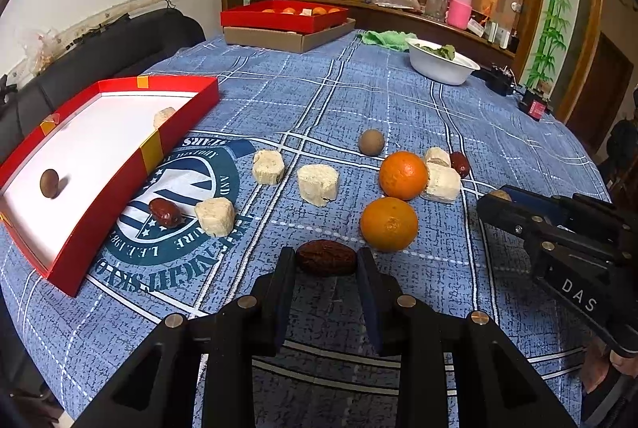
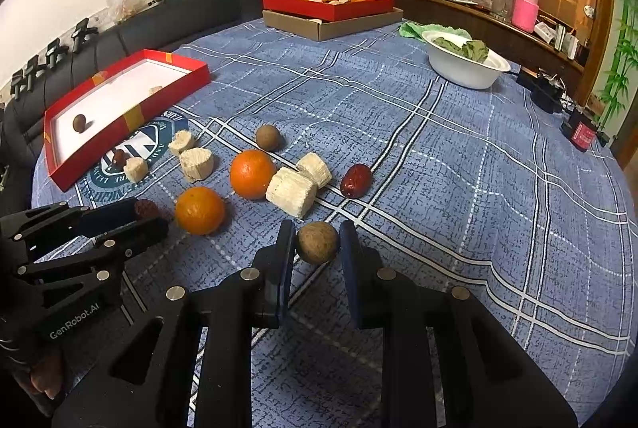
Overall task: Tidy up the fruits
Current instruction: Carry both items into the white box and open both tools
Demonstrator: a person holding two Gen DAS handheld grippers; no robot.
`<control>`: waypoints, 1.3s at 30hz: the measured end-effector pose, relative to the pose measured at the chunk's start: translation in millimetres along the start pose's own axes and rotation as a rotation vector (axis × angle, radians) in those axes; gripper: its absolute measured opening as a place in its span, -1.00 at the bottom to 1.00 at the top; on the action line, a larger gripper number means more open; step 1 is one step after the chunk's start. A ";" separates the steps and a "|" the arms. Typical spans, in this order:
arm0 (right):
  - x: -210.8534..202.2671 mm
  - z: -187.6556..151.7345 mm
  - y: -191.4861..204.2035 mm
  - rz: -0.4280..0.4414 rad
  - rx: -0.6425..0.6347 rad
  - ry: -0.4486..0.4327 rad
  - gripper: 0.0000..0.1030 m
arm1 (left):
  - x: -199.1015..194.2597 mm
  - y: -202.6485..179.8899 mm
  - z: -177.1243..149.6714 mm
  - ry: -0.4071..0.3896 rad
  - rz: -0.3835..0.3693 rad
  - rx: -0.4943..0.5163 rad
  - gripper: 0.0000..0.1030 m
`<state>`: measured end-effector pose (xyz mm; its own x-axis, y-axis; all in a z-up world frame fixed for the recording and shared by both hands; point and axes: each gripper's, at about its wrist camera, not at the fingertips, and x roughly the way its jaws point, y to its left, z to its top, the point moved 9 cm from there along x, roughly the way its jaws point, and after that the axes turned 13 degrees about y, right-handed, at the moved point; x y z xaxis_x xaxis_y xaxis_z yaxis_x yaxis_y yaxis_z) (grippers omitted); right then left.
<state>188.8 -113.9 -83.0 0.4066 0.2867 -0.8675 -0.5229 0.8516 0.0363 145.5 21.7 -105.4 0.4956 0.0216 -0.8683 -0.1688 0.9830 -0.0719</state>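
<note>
Your left gripper (image 1: pixel 326 260) points down at a slant toward the blue plaid tablecloth (image 1: pixel 398 109), its jaws narrow and clamped on a wrinkled red date (image 1: pixel 326 262) at the fingertips. Your right gripper (image 2: pixel 318 242) is pitched down the same way, jaws narrow, pads pressing both sides of a round brown longan (image 2: pixel 317 242). Both held fruits sit low, at or just above the cloth; contact with it cannot be confirmed.

The loose fruit lies between the grippers and the red tray (image 1: pixel 119 165): two oranges (image 1: pixel 388 224) one behind the other, pale puffed-rice blocks (image 1: pixel 318 185) scattered around them, a second longan (image 1: pixel 371 142) farther back, and two more red dates, one (image 1: pixel 164 213) on the printed emblem beside the tray and one (image 1: pixel 459 163) behind the blocks to the right. The tray rests at the left edge of the table and holds one longan (image 1: pixel 49 183) and one pale block (image 1: pixel 163 117).

The left view shows your right gripper from the side at the right edge, its fruit mostly hidden by the near finger. The right view shows your left gripper (image 2: pixel 149 216) from the side at the left edge, the date only a dark tip there, and part of your hand (image 2: pixel 44 376) gripping that tool. The right view also shows the leaves in the white bowl (image 2: pixel 462 69) more clearly. A second red tray (image 2: pixel 331 3) of fruit sits on a cardboard box at the far end in both views.
</note>
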 end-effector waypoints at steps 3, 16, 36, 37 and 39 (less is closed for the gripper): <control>0.2 0.3 -0.5 -0.002 0.000 -0.002 -0.58 | -0.4 0.0 0.2 -0.004 -0.002 0.000 -0.42; 1.2 1.5 -4.5 -0.008 0.013 -0.004 -0.58 | -4.3 1.3 1.0 -0.024 -0.019 -0.012 -0.42; -26.1 73.4 103.9 0.114 -0.127 -0.080 -0.57 | -63.6 165.6 38.0 -0.178 0.181 -0.310 -0.43; -24.0 78.0 114.5 0.127 -0.140 -0.080 -0.57 | -63.4 177.8 40.3 -0.178 0.198 -0.326 -0.43; -18.4 89.8 139.2 0.155 -0.171 -0.081 -0.57 | -62.6 199.4 43.8 -0.178 0.230 -0.351 -0.43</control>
<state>175.8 38.8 -17.5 0.3668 0.4479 -0.8154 -0.6999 0.7102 0.0752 118.2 224.3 -43.9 0.5447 0.2931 -0.7857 -0.5550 0.8284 -0.0758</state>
